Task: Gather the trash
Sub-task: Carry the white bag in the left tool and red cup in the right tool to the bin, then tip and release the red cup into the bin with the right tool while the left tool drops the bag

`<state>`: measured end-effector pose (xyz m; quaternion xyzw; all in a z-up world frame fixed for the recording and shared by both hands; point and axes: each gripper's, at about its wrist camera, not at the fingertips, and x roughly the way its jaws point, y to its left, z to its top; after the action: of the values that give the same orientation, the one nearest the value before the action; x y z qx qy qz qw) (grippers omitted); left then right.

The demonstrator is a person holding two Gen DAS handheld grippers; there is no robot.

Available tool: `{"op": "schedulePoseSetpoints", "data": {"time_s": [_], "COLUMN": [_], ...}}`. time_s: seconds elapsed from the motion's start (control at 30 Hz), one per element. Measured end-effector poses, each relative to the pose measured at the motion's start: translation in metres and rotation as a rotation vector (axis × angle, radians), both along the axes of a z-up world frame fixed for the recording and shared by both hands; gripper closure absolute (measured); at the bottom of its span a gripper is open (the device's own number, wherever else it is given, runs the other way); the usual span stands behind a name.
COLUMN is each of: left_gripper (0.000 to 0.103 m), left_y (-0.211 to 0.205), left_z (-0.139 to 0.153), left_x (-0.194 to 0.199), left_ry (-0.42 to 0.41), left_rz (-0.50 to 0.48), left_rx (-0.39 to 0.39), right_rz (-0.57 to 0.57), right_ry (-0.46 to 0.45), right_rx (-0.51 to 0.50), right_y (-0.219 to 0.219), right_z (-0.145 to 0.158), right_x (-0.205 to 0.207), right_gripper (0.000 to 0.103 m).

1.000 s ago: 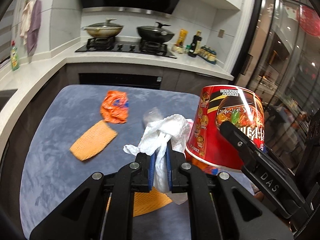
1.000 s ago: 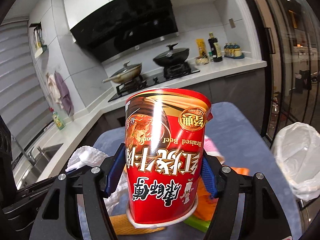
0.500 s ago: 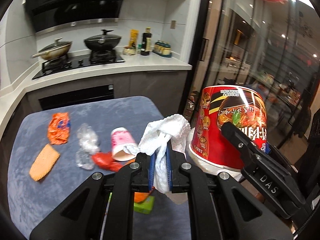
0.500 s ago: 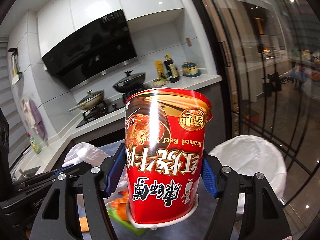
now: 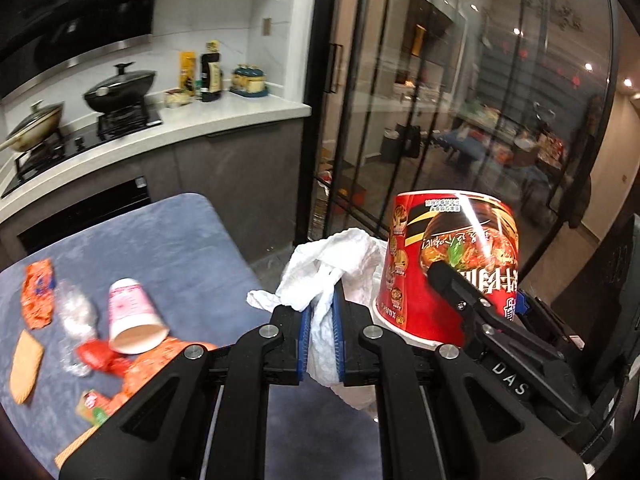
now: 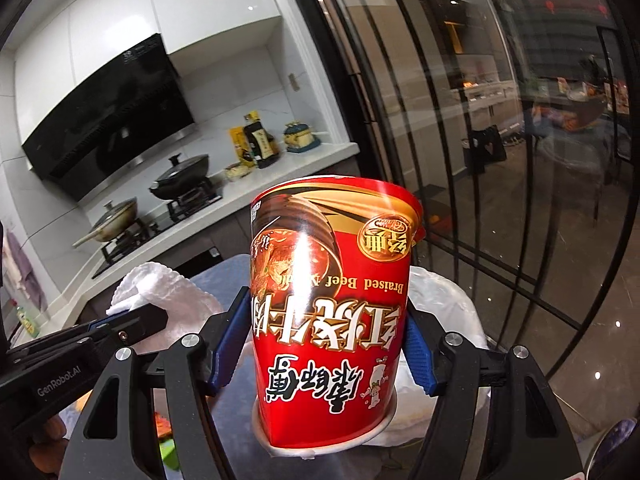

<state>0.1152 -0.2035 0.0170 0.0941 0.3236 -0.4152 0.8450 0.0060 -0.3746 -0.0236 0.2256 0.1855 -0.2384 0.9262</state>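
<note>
The left hand-held gripper (image 5: 320,332) is closed tight on a crumpled white tissue (image 5: 332,264). The right hand-held gripper (image 6: 320,344) clamps an upside-down red noodle cup (image 6: 332,312), both beyond the worktop's (image 5: 168,240) right edge.

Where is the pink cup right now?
In the left wrist view, the pink cup lies on its side at the left on the blue table, between a clear crumpled wrapper and orange wrappers.
</note>
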Motion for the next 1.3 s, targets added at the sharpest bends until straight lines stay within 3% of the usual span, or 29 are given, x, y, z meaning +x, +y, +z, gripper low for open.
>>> {"op": "schedulePoseSetpoints", "data": {"time_s": [0.43, 0.93, 1.13, 1.3], "left_gripper": [0.093, 0.091, 0.078, 0.052], "left_y": [-0.063, -0.083, -0.085, -0.083], "left_z": [-0.040, -0.073, -0.077, -0.076], "left_x": [0.010, 0.031, 0.033, 0.032], "left_ry": [0.054, 0.122, 0.122, 0.110], "left_rz": [-0.066, -0.073, -0.060, -0.052], "left_rx": [0.065, 0.117, 0.133, 0.128], "right_rz": [-0.052, -0.062, -0.085, -0.100], "right_ry": [0.065, 0.116, 0.094, 0.068], "right_rx": [0.052, 0.073, 0.084, 0.093], "right_y": [-0.044, -0.057, -0.059, -0.063], "right_z": [-0.034, -0.055, -0.052, -0.047], "right_x": [0.016, 0.041, 0.038, 0.032], "right_gripper": [0.036, 0.035, 0.035, 0.031]}}
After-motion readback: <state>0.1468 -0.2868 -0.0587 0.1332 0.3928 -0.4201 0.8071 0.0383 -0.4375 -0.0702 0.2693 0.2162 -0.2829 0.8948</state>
